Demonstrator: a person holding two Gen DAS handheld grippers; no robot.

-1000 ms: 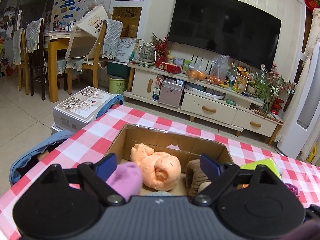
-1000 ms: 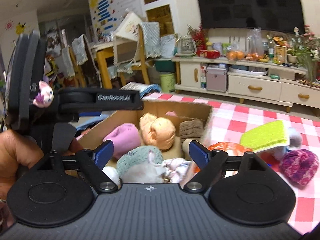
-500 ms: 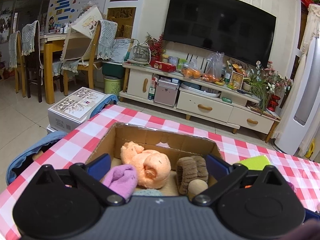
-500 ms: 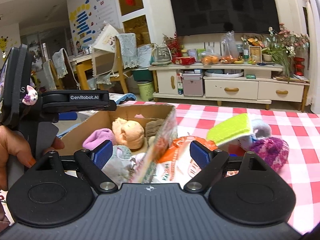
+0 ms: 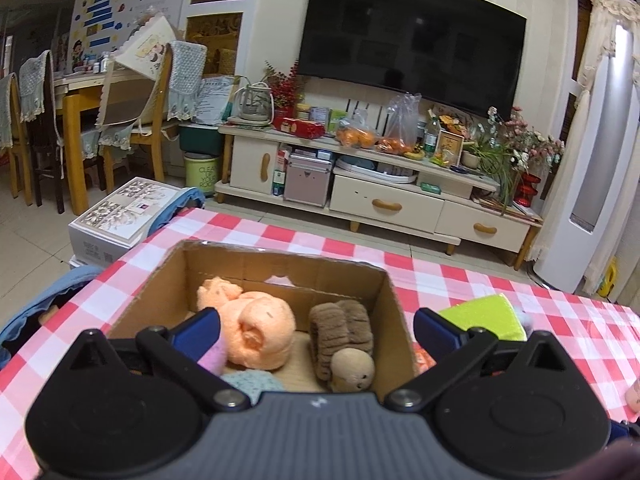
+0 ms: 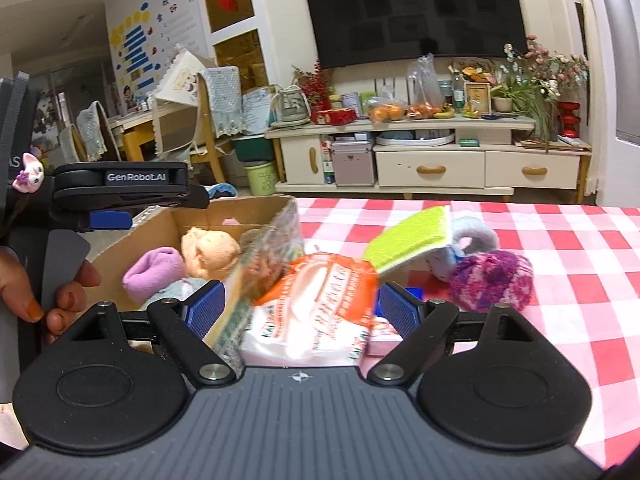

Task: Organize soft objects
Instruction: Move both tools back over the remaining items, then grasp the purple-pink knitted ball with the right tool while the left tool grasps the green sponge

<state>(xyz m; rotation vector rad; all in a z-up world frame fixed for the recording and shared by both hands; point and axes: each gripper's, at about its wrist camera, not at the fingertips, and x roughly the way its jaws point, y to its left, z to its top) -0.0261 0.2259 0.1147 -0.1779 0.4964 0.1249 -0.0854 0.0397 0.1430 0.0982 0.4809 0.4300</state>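
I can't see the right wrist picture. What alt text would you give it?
An open right gripper straddles an orange-and-white tissue pack on a red checked tablecloth, beside a cardboard box of soft toys. A green sponge and purple pompom lie nearby.

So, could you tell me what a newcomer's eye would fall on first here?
Probably the open cardboard box on the red-checked tablecloth, with a peach plush and a brown roll inside. Next, the orange-and-white packet between the right tongs, beside the box.

Soft rolls (image 5: 262, 330) inside cardboard box (image 5: 394, 312)
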